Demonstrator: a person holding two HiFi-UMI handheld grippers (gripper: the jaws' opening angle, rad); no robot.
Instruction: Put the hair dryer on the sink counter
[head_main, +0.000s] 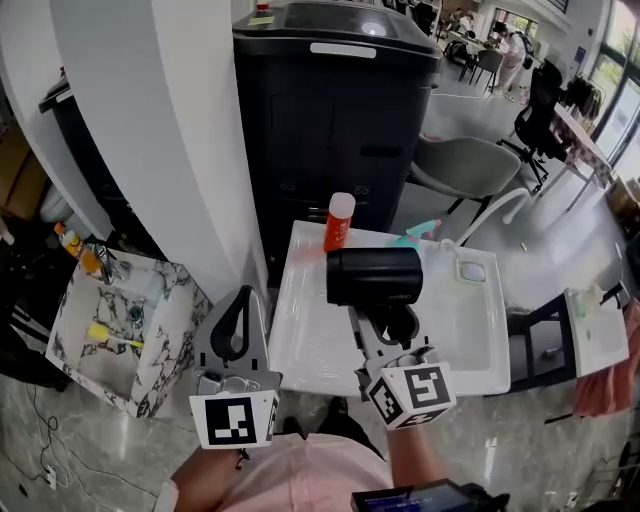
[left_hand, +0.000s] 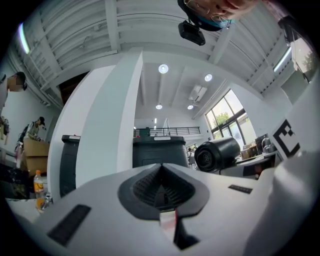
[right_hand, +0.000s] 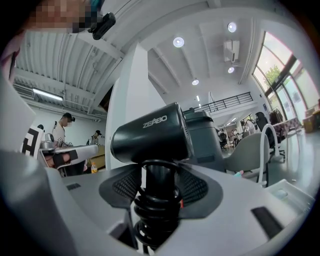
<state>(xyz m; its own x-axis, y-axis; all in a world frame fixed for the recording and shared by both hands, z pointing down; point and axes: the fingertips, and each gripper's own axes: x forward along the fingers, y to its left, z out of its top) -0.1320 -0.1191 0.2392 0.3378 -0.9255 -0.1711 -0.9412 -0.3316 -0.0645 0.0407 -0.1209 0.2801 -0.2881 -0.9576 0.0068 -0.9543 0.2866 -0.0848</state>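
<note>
1 black bin (head_main: 330, 120) stood behind 1 white sink (head_main: 300, 345). 1 marble box (head_main: 70, 310) at its left held a yellow tool (the rest unclear). 1 dryer (head_main: 375, 275) hung over the sink, its handle pinched in the right gripper's (head_main: 392, 322) jaws. The left gripper's (head_main: 241, 302) jaws were pressed together, empty. 1 orange bottle (head_main: 339, 221) stood on the sink's back edge.

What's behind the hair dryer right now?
An orange bottle with a white cap stands at the far edge of the sink counter, with a black cabinet beyond. The hair dryer covers the counter patch directly behind it.
</note>
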